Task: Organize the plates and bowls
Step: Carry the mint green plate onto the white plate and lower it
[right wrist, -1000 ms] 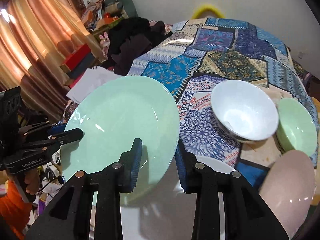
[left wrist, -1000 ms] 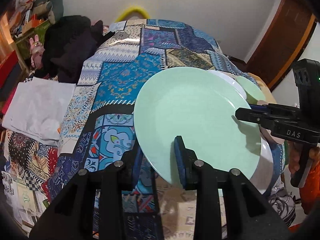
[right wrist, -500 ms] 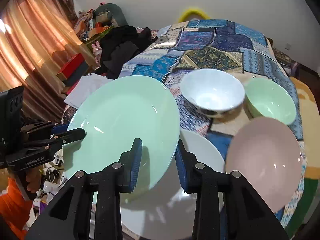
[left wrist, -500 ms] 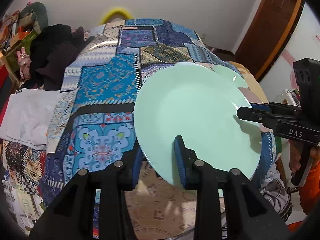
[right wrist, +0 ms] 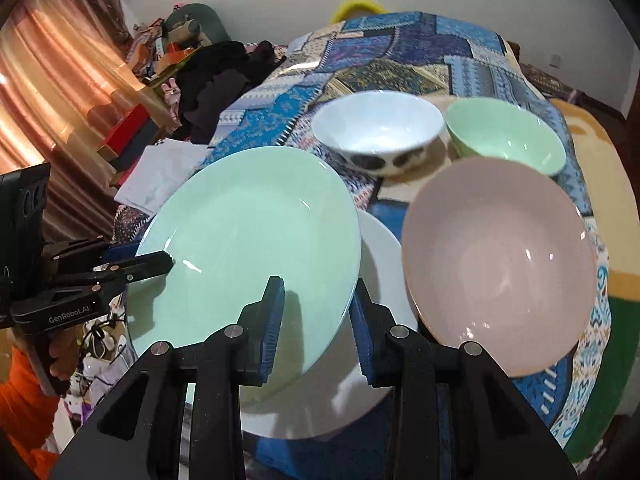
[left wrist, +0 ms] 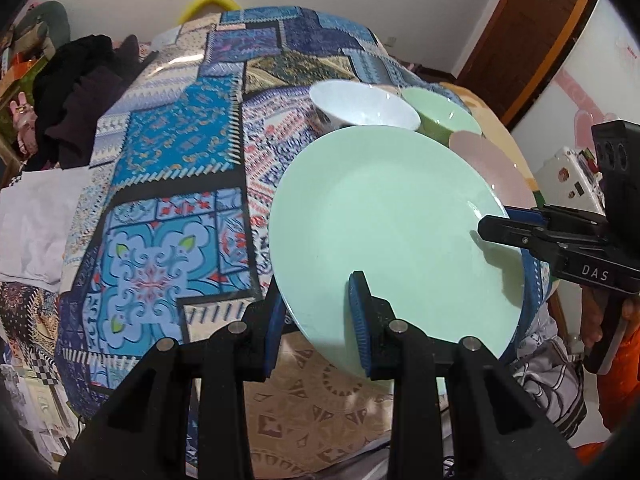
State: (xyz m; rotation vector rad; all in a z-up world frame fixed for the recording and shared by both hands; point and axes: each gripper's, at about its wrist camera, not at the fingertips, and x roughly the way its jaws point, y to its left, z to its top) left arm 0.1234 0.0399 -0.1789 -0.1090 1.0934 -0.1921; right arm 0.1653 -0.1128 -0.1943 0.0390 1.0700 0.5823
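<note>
A mint green plate (left wrist: 392,232) (right wrist: 252,240) is held in the air, tilted, by both grippers. My left gripper (left wrist: 316,320) is shut on its near-left rim. My right gripper (right wrist: 316,320) is shut on its opposite rim, and shows from the side in the left wrist view (left wrist: 520,236). Below the green plate lies a white plate (right wrist: 380,272). To its right lies a pink plate (right wrist: 500,260). Behind them stand a white bowl (right wrist: 378,132) and a green bowl (right wrist: 504,136).
The dishes rest on a blue patchwork cloth (left wrist: 168,160) over a bed or table. Dark clothes (right wrist: 216,80) and white paper (right wrist: 160,176) lie at the left. A brown door (left wrist: 528,28) is at the far right.
Both grippers have carried the green plate further right and lower. The bowls, the pink plate and the white plate now sit closer in the right wrist view.
</note>
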